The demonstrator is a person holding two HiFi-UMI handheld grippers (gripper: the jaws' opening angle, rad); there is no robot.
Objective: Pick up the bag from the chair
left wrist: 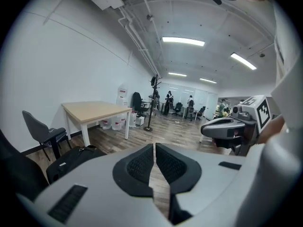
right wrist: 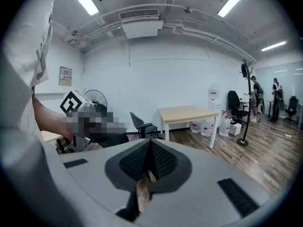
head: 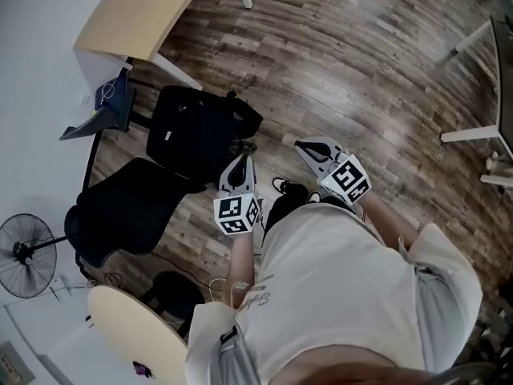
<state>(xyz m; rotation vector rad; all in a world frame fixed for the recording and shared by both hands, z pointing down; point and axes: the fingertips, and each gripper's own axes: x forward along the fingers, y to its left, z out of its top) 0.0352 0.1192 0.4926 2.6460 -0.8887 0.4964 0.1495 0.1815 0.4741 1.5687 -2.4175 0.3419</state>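
While both tools hover in front of the person's chest, the left hand-held gripper [left wrist: 155,148] has its pads pressed almost together with nothing between them. The right hand-held gripper [right wrist: 150,143] is closed up and empty too. The black bag [head: 196,131] lies just ahead of the left one, butted against the black chair [head: 128,207], near the pale desk [head: 136,10].

left gripper [head: 237,173] fingers together, right gripper [head: 315,151] fingers together, both apparently empty, side by side
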